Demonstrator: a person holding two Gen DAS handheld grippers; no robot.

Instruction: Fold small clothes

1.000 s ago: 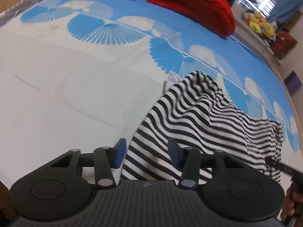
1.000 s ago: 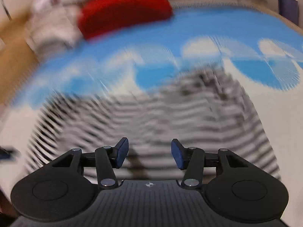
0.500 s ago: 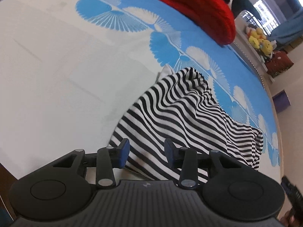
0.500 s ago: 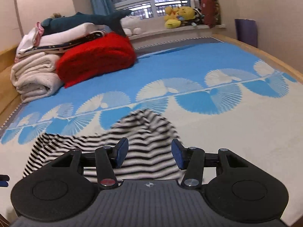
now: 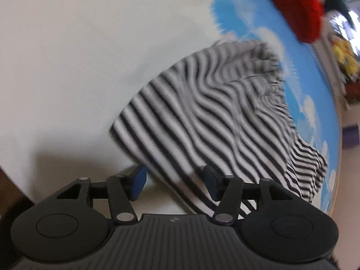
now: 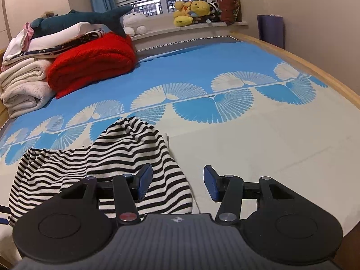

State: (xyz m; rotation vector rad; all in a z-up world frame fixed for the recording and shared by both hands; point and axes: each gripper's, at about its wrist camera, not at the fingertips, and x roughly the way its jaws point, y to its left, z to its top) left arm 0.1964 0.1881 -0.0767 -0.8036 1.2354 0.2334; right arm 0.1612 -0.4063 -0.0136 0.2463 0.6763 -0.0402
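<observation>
A black-and-white striped garment [image 5: 213, 112] lies crumpled on the bed; it also shows in the right wrist view [image 6: 126, 157]. My left gripper [image 5: 174, 183] is open and low over the garment's near corner, with the hem lying between the blue fingertips [image 5: 138, 181]. My right gripper [image 6: 177, 184] is open and empty, at the garment's right edge, its left fingertip [image 6: 144, 181] over the stripes and its right one over bare sheet.
The bed [image 6: 247, 148] has a blue and white fan-patterned sheet. A red blanket [image 6: 90, 65] and folded white bedding [image 6: 22, 85] are stacked at the far left, with plush toys [image 6: 193, 11] on the windowsill. The wooden bed frame [image 6: 326, 78] runs along the right.
My left gripper has dropped close to the garment's near corner and its jaws have opened wider. My right gripper has shifted right to the garment's right edge.
</observation>
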